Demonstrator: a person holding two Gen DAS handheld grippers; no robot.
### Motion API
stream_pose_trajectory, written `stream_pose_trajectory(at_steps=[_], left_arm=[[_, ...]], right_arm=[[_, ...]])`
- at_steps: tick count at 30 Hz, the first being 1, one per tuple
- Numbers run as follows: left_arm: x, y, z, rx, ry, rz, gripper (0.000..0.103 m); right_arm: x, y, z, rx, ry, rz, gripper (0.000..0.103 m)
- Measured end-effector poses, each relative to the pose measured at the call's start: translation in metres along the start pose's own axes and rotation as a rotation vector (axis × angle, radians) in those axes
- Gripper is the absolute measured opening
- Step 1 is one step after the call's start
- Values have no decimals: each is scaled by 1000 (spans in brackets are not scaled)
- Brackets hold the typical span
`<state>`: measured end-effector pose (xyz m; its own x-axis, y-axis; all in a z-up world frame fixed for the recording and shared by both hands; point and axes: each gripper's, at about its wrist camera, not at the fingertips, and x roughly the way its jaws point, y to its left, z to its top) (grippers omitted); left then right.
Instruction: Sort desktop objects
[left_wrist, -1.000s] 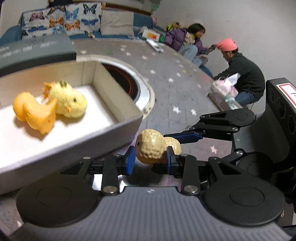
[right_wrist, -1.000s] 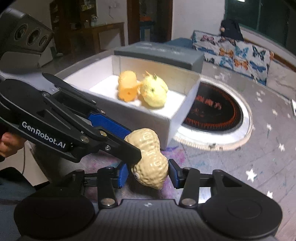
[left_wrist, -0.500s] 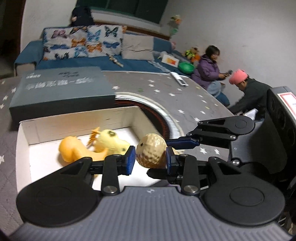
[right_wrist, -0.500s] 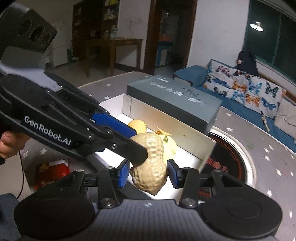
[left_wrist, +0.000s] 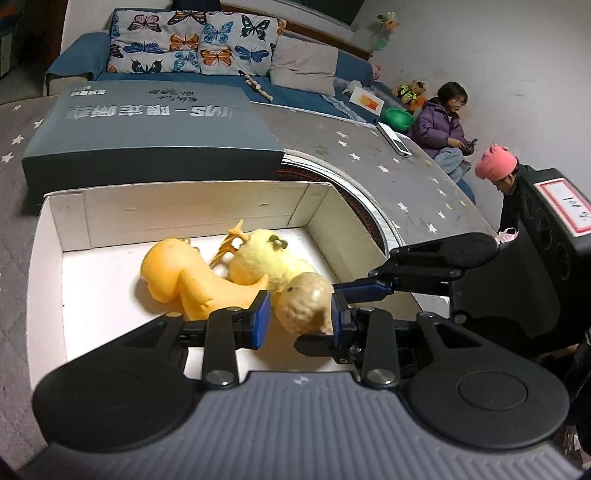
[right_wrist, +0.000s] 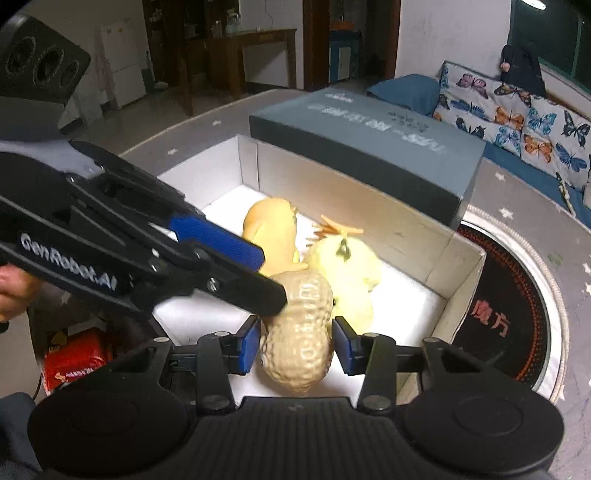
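Left wrist view shows our table (left_wrist: 424, 192) carrying the white box (left_wrist: 48, 258), which holds an orange toy (left_wrist: 184, 277) and a yellow chick (left_wrist: 266, 262). Above the box, we pinch the peanut toy (left_wrist: 301, 306) in both left tongs (left_wrist: 297, 317) and right tongs (right_wrist: 295, 345), clamped tight.

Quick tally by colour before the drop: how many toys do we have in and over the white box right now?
Orange: 1, the orange toy lying in the white box.
Yellow: 1, the fuzzy chick beside it.
Tan: 1, the peanut toy, held over the box by both grippers.
Total: 3
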<state>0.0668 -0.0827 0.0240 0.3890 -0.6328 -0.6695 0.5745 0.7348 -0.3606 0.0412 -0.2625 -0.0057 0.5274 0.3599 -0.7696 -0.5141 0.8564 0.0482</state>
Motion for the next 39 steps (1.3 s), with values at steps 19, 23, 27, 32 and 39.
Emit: stream_pose_trajectory(at_steps=[19, 23, 27, 32, 39], left_arm=[[-88, -17, -57, 78, -71, 140, 38], [-109, -20, -79, 89, -70, 191, 42], [-126, -24, -105, 112, -59, 252, 47], [-142, -20, -136, 90, -16, 309, 47], [-152, -11, -166, 19, 43, 275, 47]], right_arm=[[-52, 35, -9, -41, -150, -41, 78], [-69, 51, -15, -63, -183, -9, 78], [-75, 67, -24, -89, -181, 41, 78], [-70, 89, -36, -131, -141, 133, 78], [-42, 113, -32, -186, -89, 210, 78]])
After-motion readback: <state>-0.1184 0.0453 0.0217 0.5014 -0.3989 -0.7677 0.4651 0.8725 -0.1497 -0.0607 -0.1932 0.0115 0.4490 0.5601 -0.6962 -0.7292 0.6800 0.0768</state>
